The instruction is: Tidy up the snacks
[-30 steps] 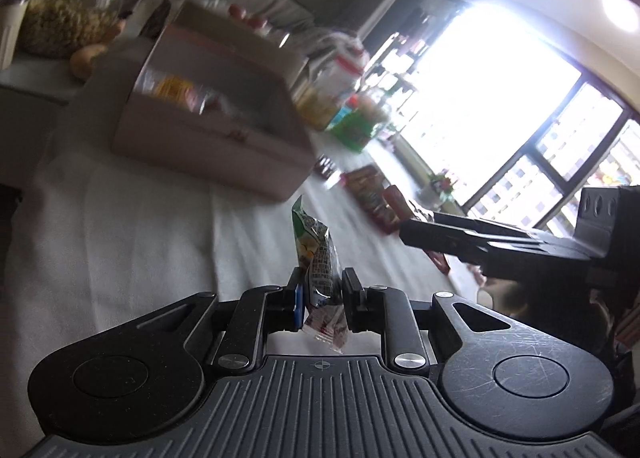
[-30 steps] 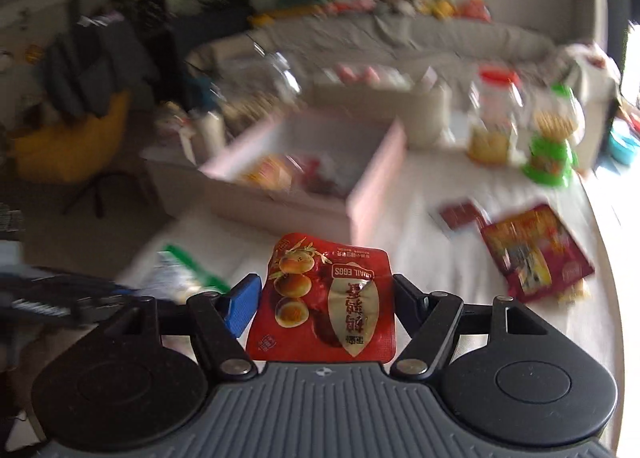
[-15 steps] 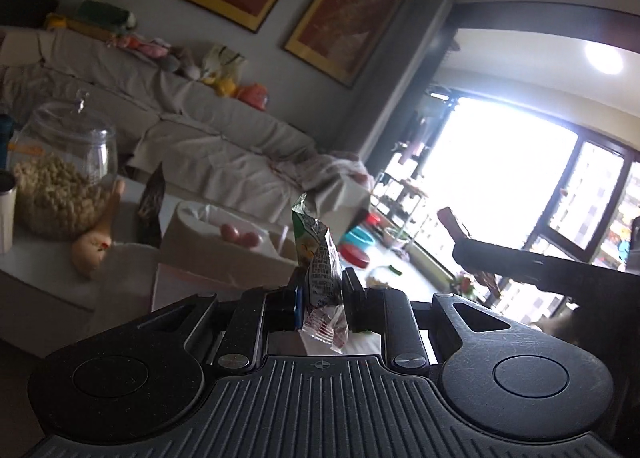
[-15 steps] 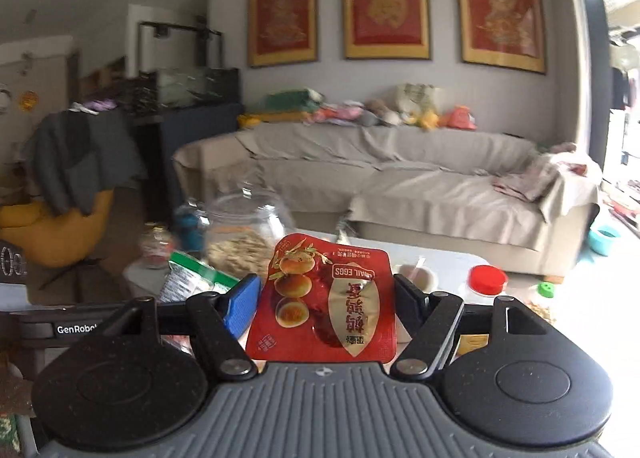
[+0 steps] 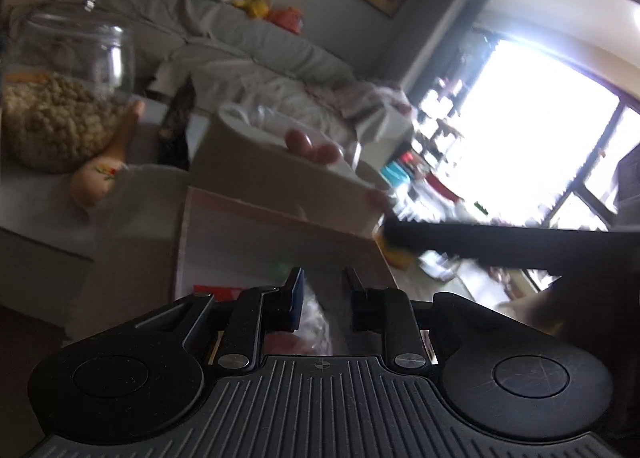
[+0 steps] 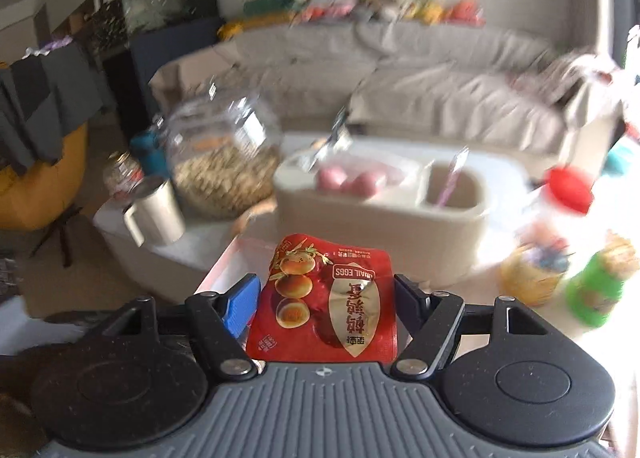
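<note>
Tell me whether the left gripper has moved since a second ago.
Yes. The left gripper has moved forward to the pink box, which was well ahead of it before and now lies right below its fingertips.

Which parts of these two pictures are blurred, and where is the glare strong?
Left wrist view: the window is blown out to white, and the cream container is smeared. Right wrist view: the glass jar and the sofa are motion-blurred; only the red quail-egg packet is sharp.

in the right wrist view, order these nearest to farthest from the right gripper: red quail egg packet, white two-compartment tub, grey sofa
1. Red quail egg packet: clamped between the right gripper's fingers.
2. White two-compartment tub: just beyond, middle of the view.
3. Grey sofa: at the back, along the wall.
</note>
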The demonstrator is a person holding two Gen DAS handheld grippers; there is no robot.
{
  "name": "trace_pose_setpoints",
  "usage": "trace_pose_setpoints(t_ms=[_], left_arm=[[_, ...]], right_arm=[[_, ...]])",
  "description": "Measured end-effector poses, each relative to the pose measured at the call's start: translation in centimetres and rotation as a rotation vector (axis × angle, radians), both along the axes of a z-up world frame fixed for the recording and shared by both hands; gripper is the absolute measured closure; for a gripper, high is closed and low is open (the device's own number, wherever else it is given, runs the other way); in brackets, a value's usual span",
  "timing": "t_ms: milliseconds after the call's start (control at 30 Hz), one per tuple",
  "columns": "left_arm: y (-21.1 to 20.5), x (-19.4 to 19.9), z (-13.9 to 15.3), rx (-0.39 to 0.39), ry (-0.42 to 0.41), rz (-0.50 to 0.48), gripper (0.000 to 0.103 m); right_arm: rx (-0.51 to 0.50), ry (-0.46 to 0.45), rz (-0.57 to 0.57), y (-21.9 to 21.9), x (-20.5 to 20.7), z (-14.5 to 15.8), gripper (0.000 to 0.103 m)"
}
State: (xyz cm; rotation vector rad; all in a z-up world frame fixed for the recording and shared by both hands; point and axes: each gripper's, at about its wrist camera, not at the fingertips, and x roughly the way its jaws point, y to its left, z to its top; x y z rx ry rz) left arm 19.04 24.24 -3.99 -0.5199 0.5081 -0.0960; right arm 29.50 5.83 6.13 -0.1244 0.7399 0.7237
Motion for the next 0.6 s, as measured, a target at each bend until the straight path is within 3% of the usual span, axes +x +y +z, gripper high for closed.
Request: trace_pose_setpoints(t_ms=[100,300,467,600], left_arm=[[0.6,-1.5,0.6,0.012,-0.025,0.067,0.079],[-1.0,-3.5,1.4,-0.037,-0.07,0.078,0.079],[-5.3,-4.2,1.4,-0.09,-0.106,-0.085,0.079],[-9.8,-3.9,-0.4,-0.109,-0.046,-0.266,0.079]], right_arm=[[0.008,0.077,0.047,1.0,1.5,-1.8,0.03],[0.002,-0.035,0.067,-1.4,1.0,-1.6,0.028],[-0.08,-0.13,0.021,-6.4,1.2,-1.7,0.022],[-0.135,-0.051,-0.028,-10.1,2.7,-4.8,0.021]])
